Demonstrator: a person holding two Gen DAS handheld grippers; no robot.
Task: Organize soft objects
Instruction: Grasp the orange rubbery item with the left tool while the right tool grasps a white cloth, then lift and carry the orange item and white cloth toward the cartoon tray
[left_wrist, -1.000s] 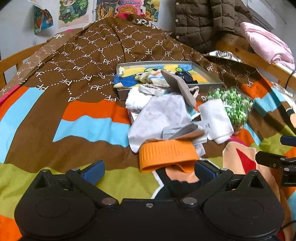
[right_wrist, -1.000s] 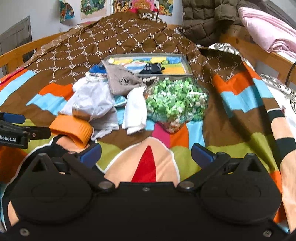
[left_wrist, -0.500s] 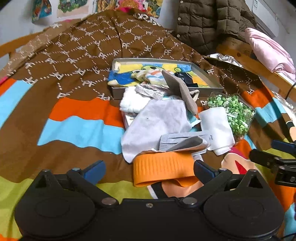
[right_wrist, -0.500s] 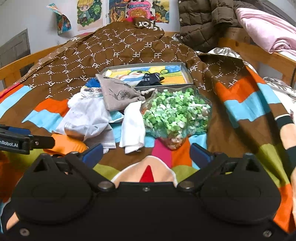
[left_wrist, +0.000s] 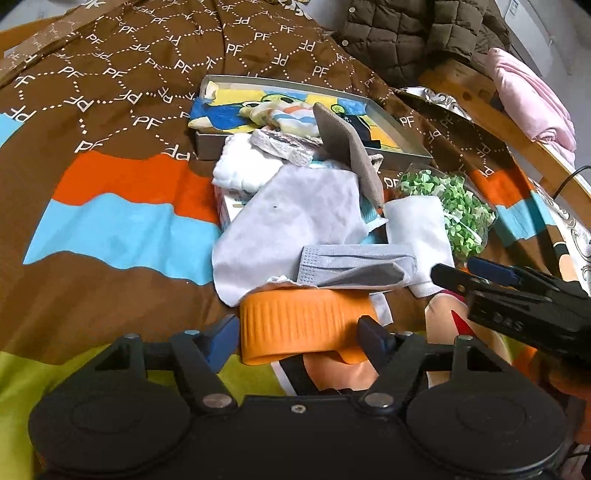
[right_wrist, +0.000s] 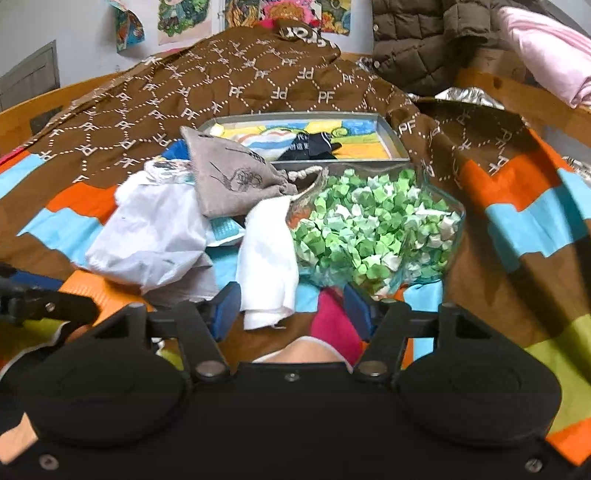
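A pile of soft things lies on a patterned bedspread. An orange ribbed band (left_wrist: 303, 325) sits at its near edge, between the fingers of my left gripper (left_wrist: 297, 341), whose jaws are closing around it; I see no squeeze on it. Behind it lie a grey face mask (left_wrist: 351, 266) and a pale grey cloth (left_wrist: 288, 218). The lower end of a white cloth (right_wrist: 266, 258) hangs between the fingers of my right gripper (right_wrist: 291, 310), which is also closing, with a gap left on the right side. A grey drawstring pouch (right_wrist: 229, 177) leans on the pile.
A shallow grey tray (right_wrist: 391, 129) with a cartoon picture and socks stands behind the pile. A clear bag of green paper stars (right_wrist: 376, 221) lies right of the white cloth. A brown puffer jacket (left_wrist: 413, 29), pink bedding (left_wrist: 532, 99) and a wooden rail (left_wrist: 480, 99) border the far right.
Both grippers have moved forward and down toward the pile, and their jaws have narrowed. The orange band now lies between the left fingers and the white cloth's end between the right fingers.
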